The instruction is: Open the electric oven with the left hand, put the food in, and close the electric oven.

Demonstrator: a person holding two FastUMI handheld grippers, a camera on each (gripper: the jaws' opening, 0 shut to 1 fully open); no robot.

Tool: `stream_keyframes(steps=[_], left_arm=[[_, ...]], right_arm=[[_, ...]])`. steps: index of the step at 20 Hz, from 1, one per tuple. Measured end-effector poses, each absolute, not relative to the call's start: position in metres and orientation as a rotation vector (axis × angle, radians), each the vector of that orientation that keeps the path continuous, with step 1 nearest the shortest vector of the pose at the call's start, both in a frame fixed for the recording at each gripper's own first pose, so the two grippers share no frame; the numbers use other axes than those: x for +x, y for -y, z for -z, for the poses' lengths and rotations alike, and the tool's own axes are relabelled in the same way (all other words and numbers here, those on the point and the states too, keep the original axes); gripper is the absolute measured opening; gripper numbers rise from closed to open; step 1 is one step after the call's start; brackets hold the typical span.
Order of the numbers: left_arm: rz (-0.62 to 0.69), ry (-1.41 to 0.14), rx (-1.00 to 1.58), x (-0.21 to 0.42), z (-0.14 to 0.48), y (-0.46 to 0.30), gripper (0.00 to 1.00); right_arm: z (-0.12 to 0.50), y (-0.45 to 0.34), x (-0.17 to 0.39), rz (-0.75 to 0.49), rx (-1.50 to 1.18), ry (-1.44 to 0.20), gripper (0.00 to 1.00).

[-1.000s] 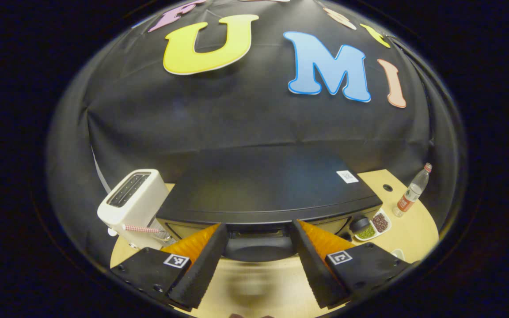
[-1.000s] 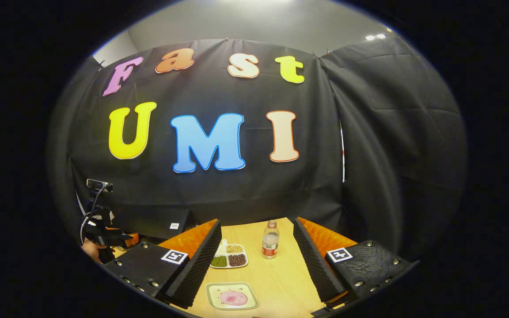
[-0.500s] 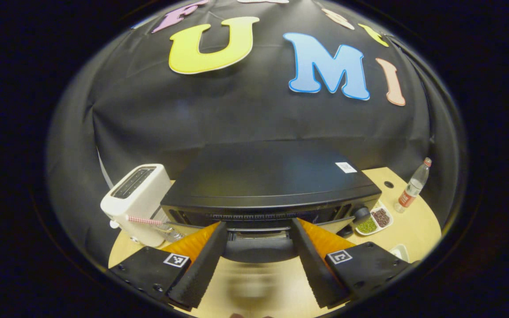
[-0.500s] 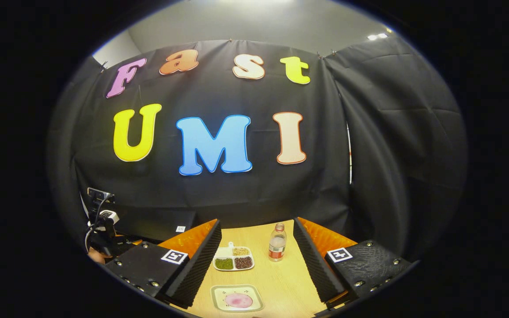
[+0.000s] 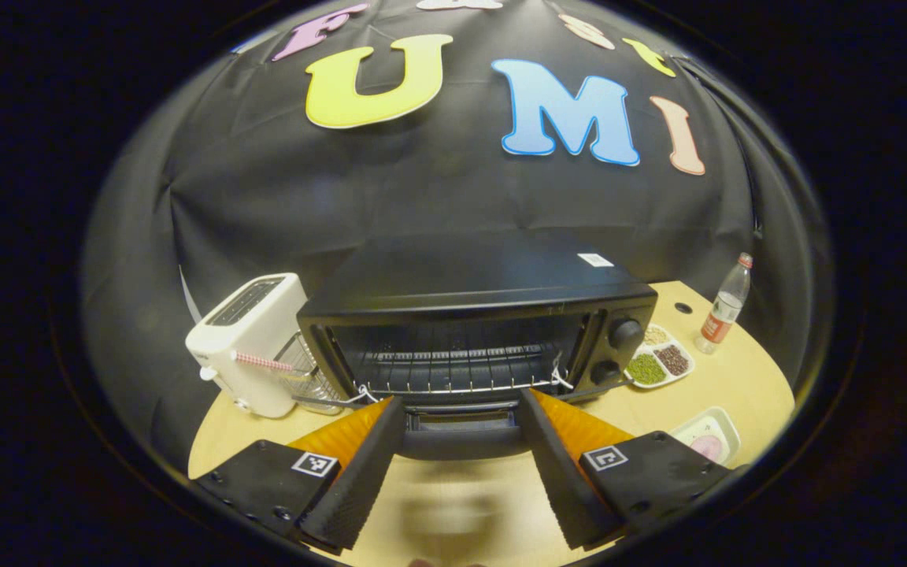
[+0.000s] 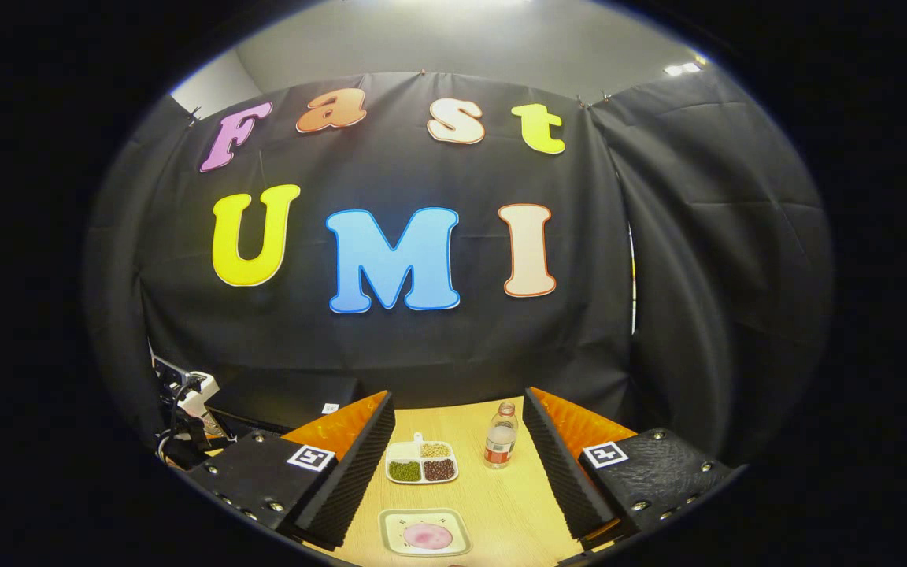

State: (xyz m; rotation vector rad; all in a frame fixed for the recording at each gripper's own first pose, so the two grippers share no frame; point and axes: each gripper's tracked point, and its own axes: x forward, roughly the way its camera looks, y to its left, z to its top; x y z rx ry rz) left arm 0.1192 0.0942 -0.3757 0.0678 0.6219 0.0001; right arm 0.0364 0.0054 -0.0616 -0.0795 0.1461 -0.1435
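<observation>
Left gripper (image 5: 460, 457) spread wide around the black electric oven's (image 5: 477, 315) door handle (image 5: 461, 441), pads not squeezing it, door dropped open, wire rack (image 5: 453, 370) showing. Right gripper (image 6: 460, 472) gaping and empty above the pink food on its square white plate (image 6: 425, 532), near on the table. Still to do, probably: load food, shut door.

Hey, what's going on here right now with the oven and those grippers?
A person is working the electric oven with the left gripper, whose fingers straddle the door handle. The door is pulled down and the wire rack inside is exposed. The right gripper hangs open above the table, over the plate of food, which is not yet picked up. A divided bean dish and a bottle stand beyond it.
</observation>
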Motion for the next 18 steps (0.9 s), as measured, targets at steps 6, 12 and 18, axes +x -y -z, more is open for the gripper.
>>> stream_keyframes(steps=[6,12,18], left_arm=[[0.030,-0.629,0.088,0.089,0.398,-0.094,0.98],[0.056,-0.697,0.101,0.055,0.437,-0.092,1.00],[0.013,-0.589,0.048,0.064,0.388,-0.104,0.97]], right_arm=[[0.061,-0.024,0.040,0.101,-0.077,-0.157,0.99],[0.077,-0.034,0.039,0.072,-0.080,-0.198,0.99],[0.098,-0.029,0.039,0.063,-0.056,-0.265,0.99]])
